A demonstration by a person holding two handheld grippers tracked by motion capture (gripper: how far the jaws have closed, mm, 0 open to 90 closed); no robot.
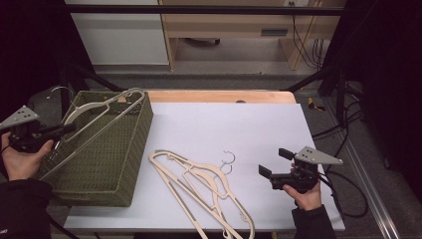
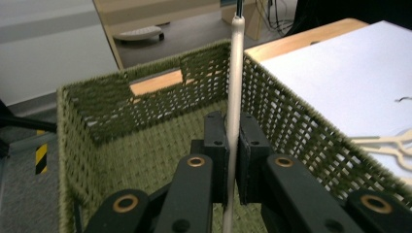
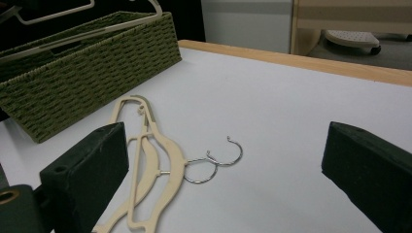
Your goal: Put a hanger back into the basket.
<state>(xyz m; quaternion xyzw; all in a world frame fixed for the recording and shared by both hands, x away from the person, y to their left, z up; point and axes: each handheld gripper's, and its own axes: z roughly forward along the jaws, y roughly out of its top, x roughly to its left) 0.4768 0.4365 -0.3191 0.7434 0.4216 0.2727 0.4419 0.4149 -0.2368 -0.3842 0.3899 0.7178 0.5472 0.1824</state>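
Observation:
A cream plastic hanger [image 1: 107, 106] hangs tilted over the green woven basket [image 1: 107, 164] at the table's left, its lower bar reaching down inside. My left gripper [image 1: 67, 128] is shut on one of its arms; in the left gripper view the jaws [image 2: 233, 128] pinch the cream bar [image 2: 236, 73] above the basket's floor [image 2: 145, 155]. Two more cream hangers [image 1: 201, 184] with metal hooks [image 1: 228, 159] lie overlapping on the white table top. My right gripper [image 1: 273, 163] stands open and empty to their right, and in its own view the jaws [image 3: 226, 150] frame these hangers [image 3: 145, 155].
The white sheet [image 1: 234, 124] covers the wooden table [image 1: 219, 96]. The basket [image 3: 87, 63] takes up the table's left edge. Beyond the table stand a cabinet [image 1: 119, 35] and a wooden shelf with cables [image 1: 303, 40]. Dark frame bars run along both sides.

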